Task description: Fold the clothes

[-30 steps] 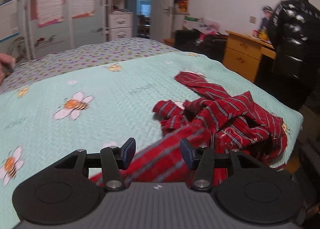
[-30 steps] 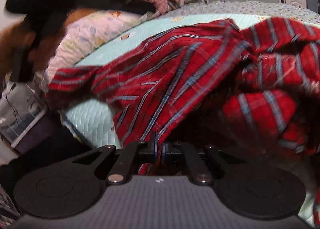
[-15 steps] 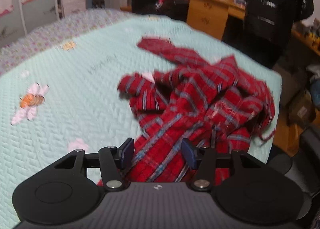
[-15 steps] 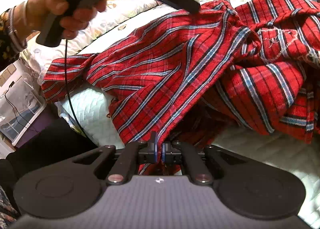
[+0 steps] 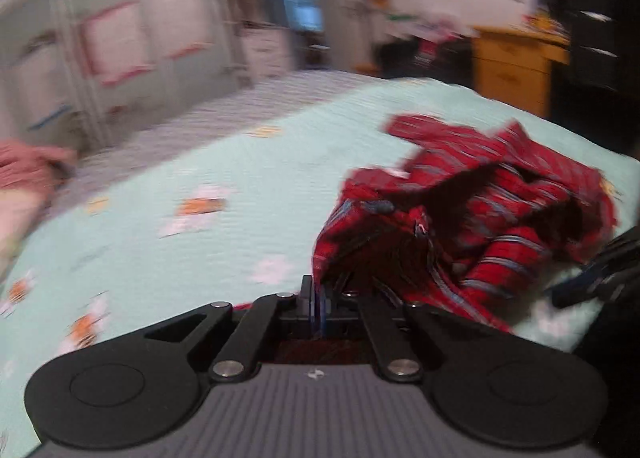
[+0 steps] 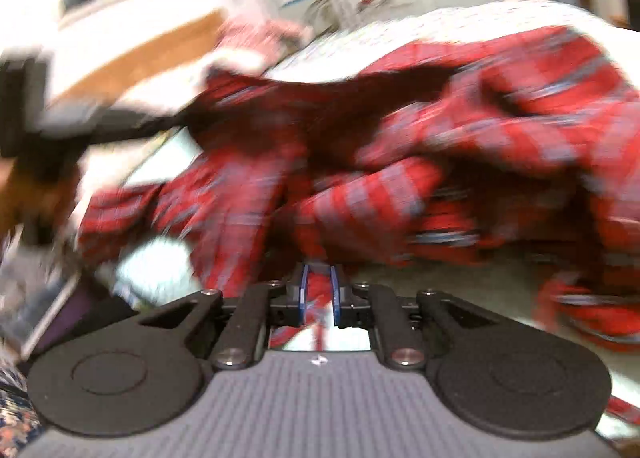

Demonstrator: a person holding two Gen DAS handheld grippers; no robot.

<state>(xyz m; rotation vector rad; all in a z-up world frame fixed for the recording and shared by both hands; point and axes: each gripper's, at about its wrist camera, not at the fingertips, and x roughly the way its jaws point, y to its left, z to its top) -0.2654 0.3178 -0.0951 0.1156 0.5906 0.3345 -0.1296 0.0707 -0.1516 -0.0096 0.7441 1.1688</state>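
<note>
A red plaid shirt (image 5: 472, 210) lies crumpled on the right side of a mint quilted bed (image 5: 200, 186). My left gripper (image 5: 316, 304) is shut, and the shirt's near edge runs straight into its closed tips. In the right wrist view the shirt (image 6: 440, 146) fills the frame, with one part pulled up and leftward toward a dark blur of the left tool. My right gripper (image 6: 319, 294) has its jaws opening by a narrow gap. A fold of the shirt still sits between its blue pads (image 6: 335, 294). Both views are motion-blurred.
A person in a black jacket (image 5: 580, 18) stands by a yellow desk (image 5: 516, 58) beyond the bed's far right corner. A pink cloth (image 5: 24, 170) lies at the left. The quilt spreads out left of the shirt. The bed edge drops off at the right.
My left gripper went from open over the shirt's edge to shut on it. The right gripper's jaws parted slightly. Both views swung, and the shirt is more bunched.
</note>
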